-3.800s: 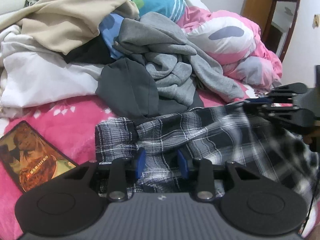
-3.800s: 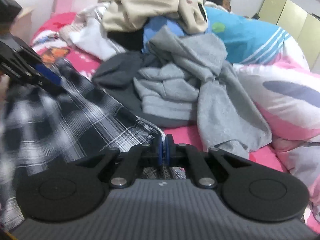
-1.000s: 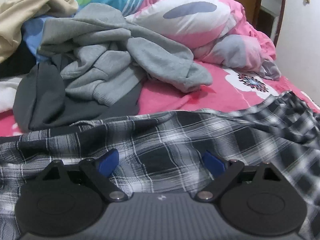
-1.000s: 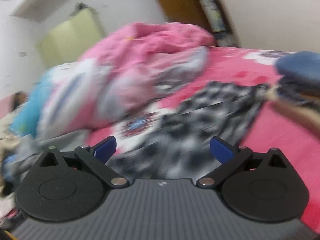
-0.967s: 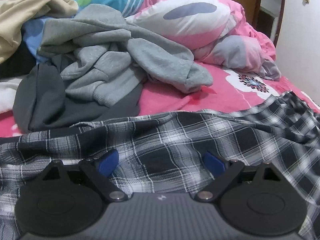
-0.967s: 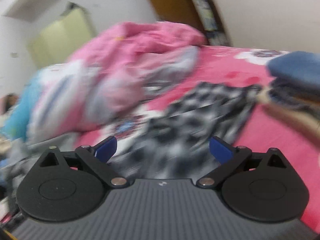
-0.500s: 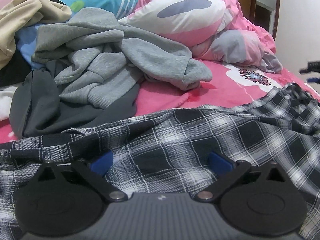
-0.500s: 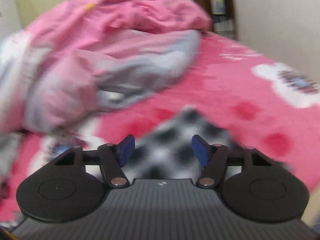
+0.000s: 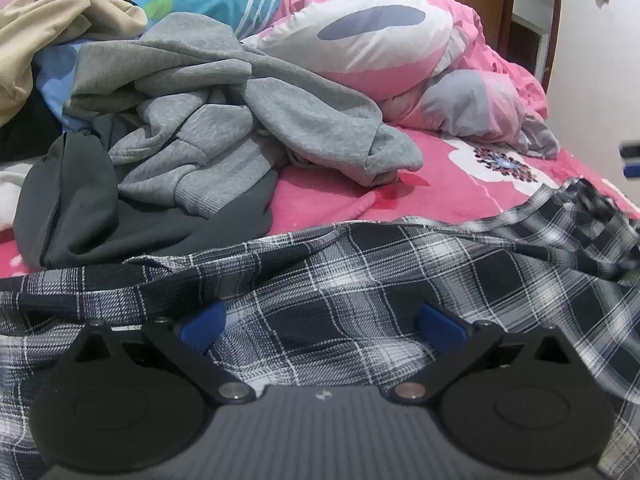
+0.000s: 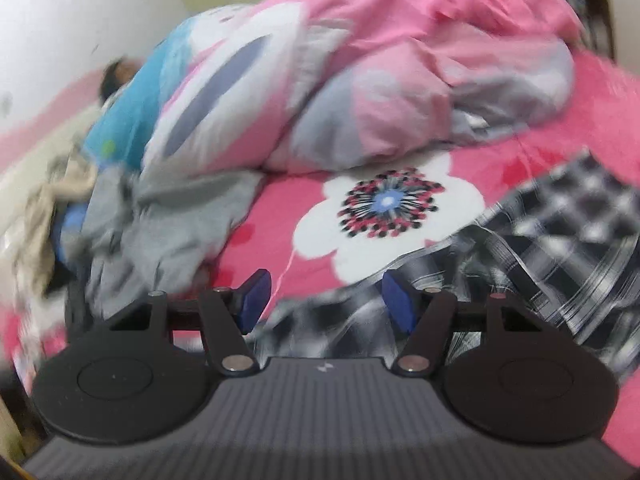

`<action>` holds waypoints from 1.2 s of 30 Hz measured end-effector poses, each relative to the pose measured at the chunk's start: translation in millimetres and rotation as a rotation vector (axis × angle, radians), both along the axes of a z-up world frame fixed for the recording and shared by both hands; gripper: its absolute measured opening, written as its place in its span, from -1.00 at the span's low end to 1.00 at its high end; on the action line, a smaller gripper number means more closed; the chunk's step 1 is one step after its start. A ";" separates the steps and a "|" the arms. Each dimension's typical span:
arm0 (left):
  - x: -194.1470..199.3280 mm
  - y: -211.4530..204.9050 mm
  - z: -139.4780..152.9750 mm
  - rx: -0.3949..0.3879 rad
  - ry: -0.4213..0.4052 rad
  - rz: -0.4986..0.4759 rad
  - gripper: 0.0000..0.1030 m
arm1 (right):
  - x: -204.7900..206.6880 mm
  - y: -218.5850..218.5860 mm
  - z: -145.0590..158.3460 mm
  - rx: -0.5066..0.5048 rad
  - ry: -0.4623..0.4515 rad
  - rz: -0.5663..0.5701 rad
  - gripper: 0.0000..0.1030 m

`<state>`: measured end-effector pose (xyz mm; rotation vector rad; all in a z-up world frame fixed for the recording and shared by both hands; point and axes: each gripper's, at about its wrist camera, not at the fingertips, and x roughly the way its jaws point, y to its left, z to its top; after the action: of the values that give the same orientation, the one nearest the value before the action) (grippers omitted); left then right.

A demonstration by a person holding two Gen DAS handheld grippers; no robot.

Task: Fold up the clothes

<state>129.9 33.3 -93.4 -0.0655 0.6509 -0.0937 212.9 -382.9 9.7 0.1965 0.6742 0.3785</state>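
You are at a bed (image 9: 328, 196) covered with a bright pink blanket printed with white flowers, in a room with pale walls and a wooden door frame at the far right. A black-and-white plaid shirt (image 9: 360, 288) lies spread flat across the near edge of the bed, stretching from left to right. Behind it sits a heap of unfolded clothes: a light grey hoodie (image 9: 224, 120) draped over a dark grey garment (image 9: 76, 204), with a beige garment (image 9: 52, 24) at the far left. A bunched pink, white and grey duvet (image 9: 400, 48) fills the back right.

Your left gripper (image 9: 320, 322) hovers low over the middle of the plaid shirt, its blue-tipped fingers (image 9: 200, 324) spread wide and holding nothing. Your right gripper (image 10: 326, 300) is over one end of the same shirt, near a white flower print; its fingers (image 10: 396, 300) are also spread apart, with plaid cloth lying between and below them, not pinched. The right view is blurred.
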 end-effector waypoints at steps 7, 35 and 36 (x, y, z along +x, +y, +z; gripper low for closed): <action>-0.5 2.7 -0.5 -0.018 -0.008 0.001 1.00 | -49.8 88.4 -23.4 -0.414 -0.079 0.376 -0.08; -3.2 9.3 1.4 -0.051 -0.025 0.030 0.97 | 36.7 154.7 -76.0 -0.837 -0.254 0.359 -0.97; -3.2 9.2 1.5 -0.051 -0.025 0.030 0.98 | 43.0 152.8 -83.4 -0.818 -0.223 0.362 -0.97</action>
<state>126.8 42.5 -91.9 -0.1229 0.6226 -0.0816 255.9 -230.2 -73.7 -0.7432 0.5956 0.4328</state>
